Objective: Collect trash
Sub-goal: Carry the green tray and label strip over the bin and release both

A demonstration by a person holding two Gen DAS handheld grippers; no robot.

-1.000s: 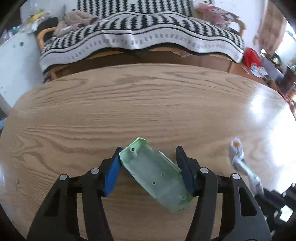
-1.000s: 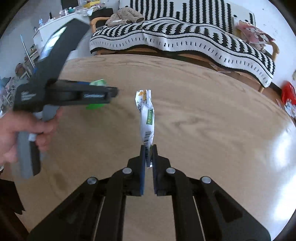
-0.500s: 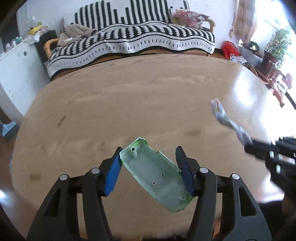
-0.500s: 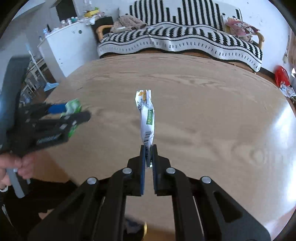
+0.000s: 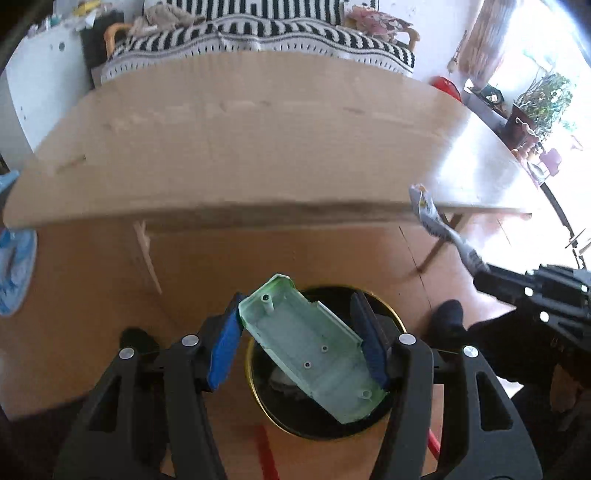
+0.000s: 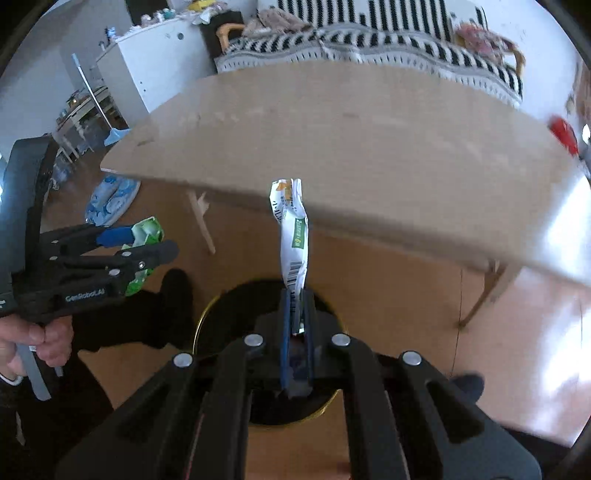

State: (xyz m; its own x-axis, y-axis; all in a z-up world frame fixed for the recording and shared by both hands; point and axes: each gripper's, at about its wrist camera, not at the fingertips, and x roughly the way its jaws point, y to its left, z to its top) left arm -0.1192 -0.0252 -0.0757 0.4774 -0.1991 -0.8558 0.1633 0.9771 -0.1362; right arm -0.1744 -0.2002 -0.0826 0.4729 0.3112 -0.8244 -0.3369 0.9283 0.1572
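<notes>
My left gripper (image 5: 299, 339) is shut on a pale green plastic shell (image 5: 310, 347) and holds it above a round black bin with a gold rim (image 5: 258, 391) on the floor. My right gripper (image 6: 295, 325) is shut on a crumpled white wrapper with a green label and barcode (image 6: 293, 236), also above the bin (image 6: 210, 314). The left gripper shows at the left of the right wrist view (image 6: 147, 240), with the green shell (image 6: 146, 230) in it. The right gripper and wrapper (image 5: 430, 214) show at the right of the left wrist view.
The wooden table (image 5: 240, 140) stands just beyond the bin, its front edge overhead and its legs (image 5: 144, 251) close by. A striped sofa (image 5: 258, 33) is behind it. A white cabinet (image 6: 155, 70) and a blue bag (image 6: 110, 192) are at the left. My dark shoes (image 5: 447, 314) flank the bin.
Both grippers have pulled back off the table and dropped below its edge with their loads. They now hang over the floor bin, which was out of sight before.
</notes>
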